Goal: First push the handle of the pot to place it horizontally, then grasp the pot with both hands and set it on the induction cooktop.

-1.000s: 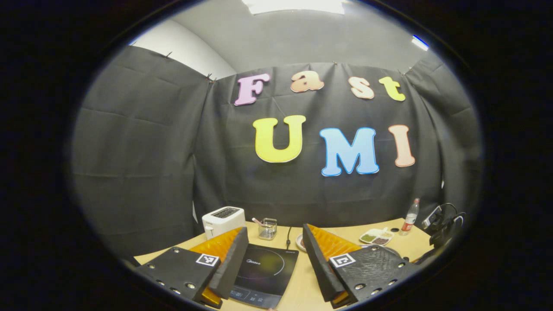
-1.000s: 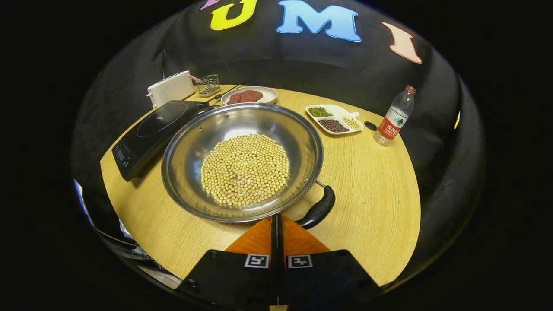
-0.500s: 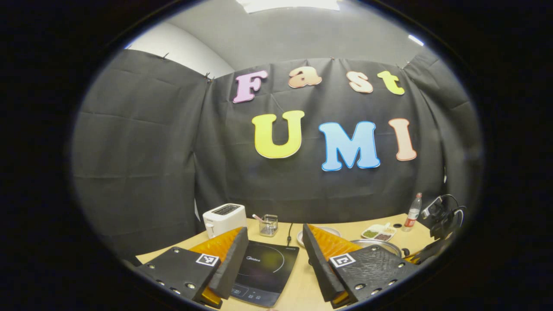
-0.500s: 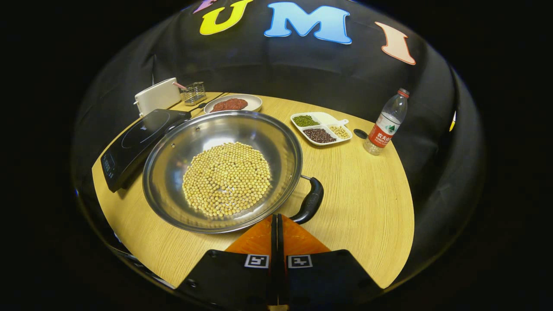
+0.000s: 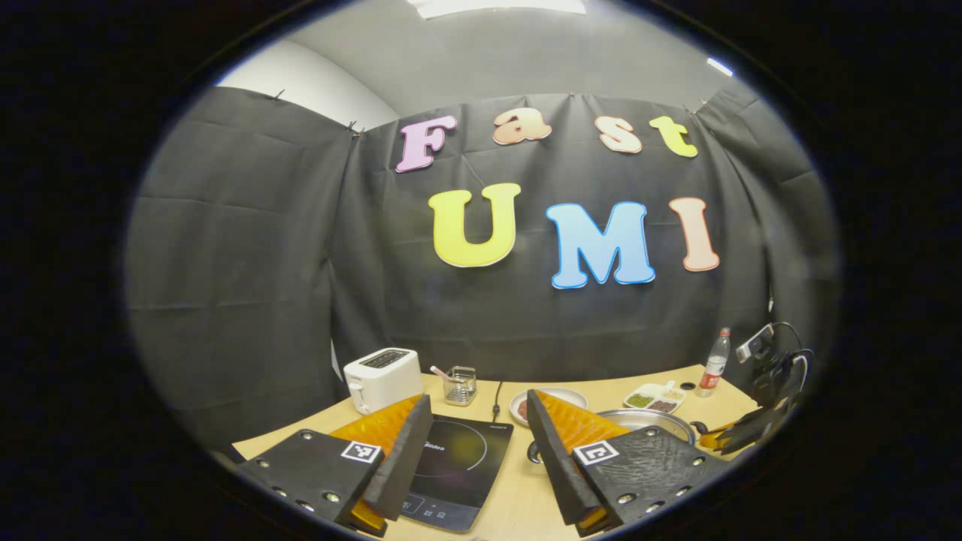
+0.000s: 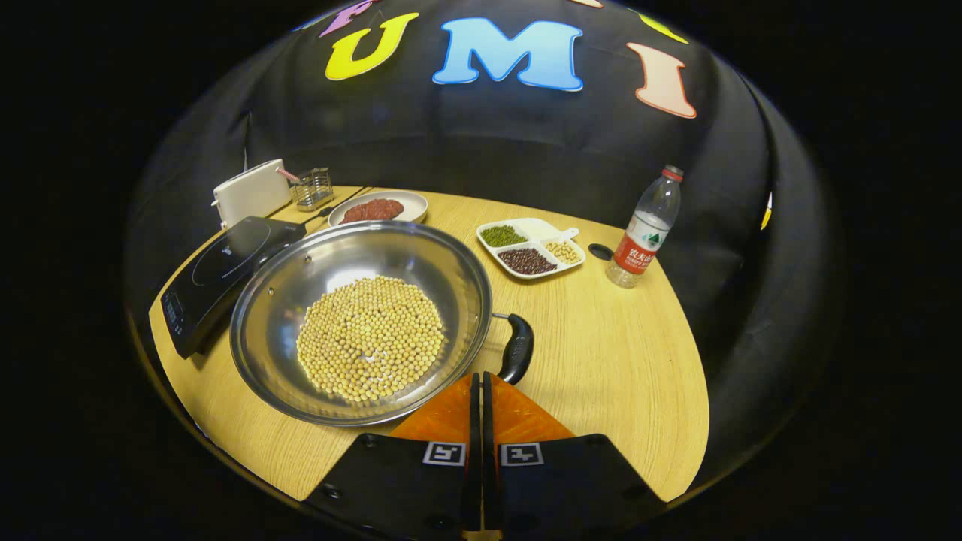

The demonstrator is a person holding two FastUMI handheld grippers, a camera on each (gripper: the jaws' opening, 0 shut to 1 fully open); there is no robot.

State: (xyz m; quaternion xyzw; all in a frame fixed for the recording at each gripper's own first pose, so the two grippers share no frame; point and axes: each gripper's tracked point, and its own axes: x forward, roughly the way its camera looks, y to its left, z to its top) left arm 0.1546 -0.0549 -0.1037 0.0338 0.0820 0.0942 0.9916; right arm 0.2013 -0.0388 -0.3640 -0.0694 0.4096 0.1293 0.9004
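A wide steel pot holding soybeans stands on the wooden table next to the black induction cooktop. Its black side handle points to the right in the right gripper view. My right gripper is shut with nothing in it, its tips at the pot's near rim beside the handle's near end. My left gripper hangs open above the cooktop, with the pot's rim to its right. The right gripper shows at the far right of the left gripper view.
At the table's back stand a white toaster, a wire holder, a plate of red food, a divided dish of beans and a water bottle. The round table's edge curves close on the right.
The pot's handle has swung counter-clockwise, from the near right toward the right, with my shut right gripper following it. The left gripper view has risen and turned slightly, showing more of the pot.
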